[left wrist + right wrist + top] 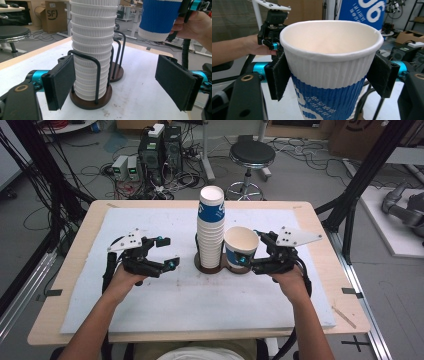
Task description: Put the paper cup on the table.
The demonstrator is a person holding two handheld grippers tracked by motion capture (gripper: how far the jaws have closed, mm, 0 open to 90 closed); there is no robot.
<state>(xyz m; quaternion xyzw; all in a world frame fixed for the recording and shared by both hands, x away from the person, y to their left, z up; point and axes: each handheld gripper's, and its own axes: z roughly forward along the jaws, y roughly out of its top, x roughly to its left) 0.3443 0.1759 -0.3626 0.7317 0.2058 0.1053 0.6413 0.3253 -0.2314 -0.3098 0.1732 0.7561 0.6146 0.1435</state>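
On the white mat covering the wooden table, seen from above, the left gripper sits at the left, held in the person's left hand, with its two black jaws spread wide apart and nothing between them. The jaws point rightward toward a tall stack of paper cups, which stands just beyond the fingertips without touching them. In the left gripper view, the ribbed white stack rises straight ahead between the open pads, closer to the left-hand pad, and is seated upright in a black wire cup holder on a round dark wooden base. A second ring of that holder stands behind and to the right of the stack. Further right, a single paper cup, white at the rim with a blue ribbed band lower down, is gripped by the right gripper, held in the person's right hand. In the right gripper view, the two black pads press against opposite sides of the cup just below its rim, and its open mouth faces up, showing an empty interior. From above, the cup is upright, just beside the stack and over the holder's right-hand ring; whether it rests in the ring cannot be told.
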